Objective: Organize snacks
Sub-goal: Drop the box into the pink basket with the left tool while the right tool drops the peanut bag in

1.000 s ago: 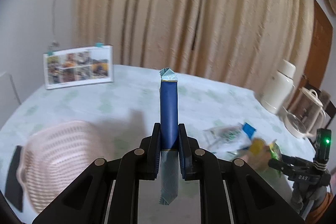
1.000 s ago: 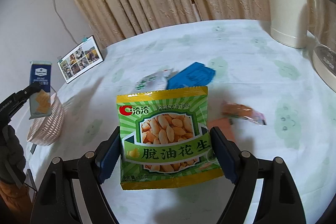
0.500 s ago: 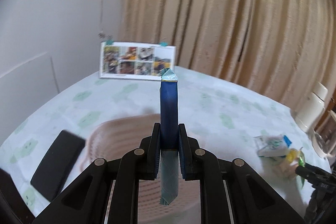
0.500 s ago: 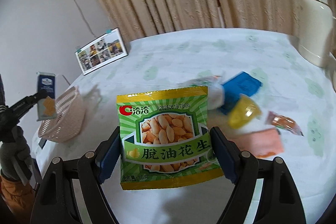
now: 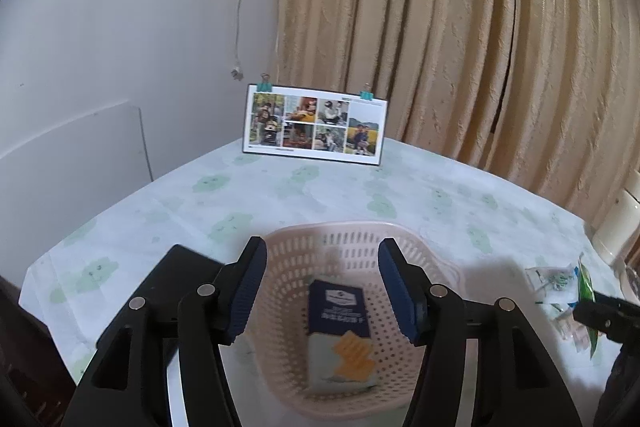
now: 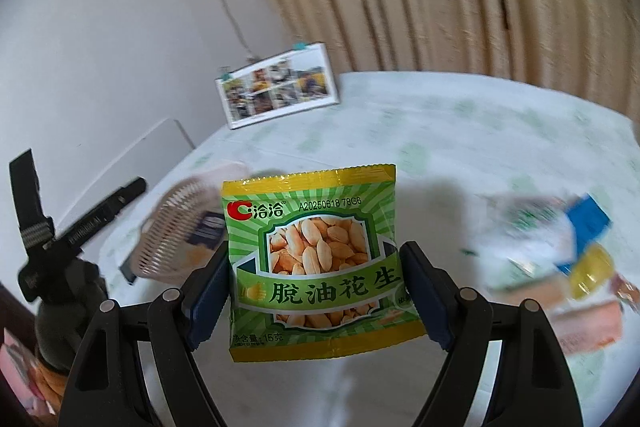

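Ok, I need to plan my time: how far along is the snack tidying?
One down: the blue cracker packet lies in the pink basket, and the left gripper hangs open over it. In hand: the right gripper grips the green peanut packet. Left: the loose snacks on the table, a blurred pile of several.

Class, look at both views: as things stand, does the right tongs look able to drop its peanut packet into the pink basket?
Probably yes. The right tongs hold the peanut packet, and the pink basket is open-topped with only a cracker packet inside. The open left tongs above it may need to move aside.
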The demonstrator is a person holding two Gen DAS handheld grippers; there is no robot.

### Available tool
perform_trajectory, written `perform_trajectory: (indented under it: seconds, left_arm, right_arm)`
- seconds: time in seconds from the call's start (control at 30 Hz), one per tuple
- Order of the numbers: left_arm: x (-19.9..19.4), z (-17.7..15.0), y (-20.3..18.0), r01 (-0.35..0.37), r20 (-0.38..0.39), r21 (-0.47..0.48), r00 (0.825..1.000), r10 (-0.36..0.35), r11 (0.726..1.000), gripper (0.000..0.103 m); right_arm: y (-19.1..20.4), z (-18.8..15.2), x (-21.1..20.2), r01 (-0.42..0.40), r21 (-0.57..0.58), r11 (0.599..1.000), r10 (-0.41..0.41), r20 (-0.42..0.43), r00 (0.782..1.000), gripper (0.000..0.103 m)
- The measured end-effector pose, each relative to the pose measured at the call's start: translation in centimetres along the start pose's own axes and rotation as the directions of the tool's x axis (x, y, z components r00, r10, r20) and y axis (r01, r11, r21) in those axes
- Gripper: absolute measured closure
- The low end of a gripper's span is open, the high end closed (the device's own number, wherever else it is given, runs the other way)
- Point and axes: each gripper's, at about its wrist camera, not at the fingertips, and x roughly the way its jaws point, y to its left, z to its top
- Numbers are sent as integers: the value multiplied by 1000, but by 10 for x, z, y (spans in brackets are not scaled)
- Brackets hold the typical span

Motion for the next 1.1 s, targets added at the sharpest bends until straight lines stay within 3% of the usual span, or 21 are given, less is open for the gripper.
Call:
perform_trajectory:
  seconds: [0.27, 0.53, 0.6, 0.7, 1.1]
  left_arm:
    - [-14, -1, 23, -38, 35, -6, 999, 38, 999, 39]
    - [-20, 1, 44, -44, 47, -53, 998, 46, 998, 38]
    - [-20, 1, 45, -44, 46, -60, 998, 46, 997, 36]
    - [-21, 0, 45, -38, 49, -62, 998, 41, 997, 25]
    - [-17, -5, 20, 0, 31, -13, 1000, 1, 1000, 25]
  right_arm:
    - [75, 25, 43, -96, -93, 991, 94, -31, 995, 24]
    - [116, 28, 84, -160, -127, 979, 148, -94, 984, 22]
    - [118, 27, 87, -165, -128, 978, 153, -98, 983, 20]
    - [116, 27, 90, -168, -112, 979, 159, -89, 983, 14]
    - [82, 22, 76, -113, -49, 992, 110, -62, 992, 14]
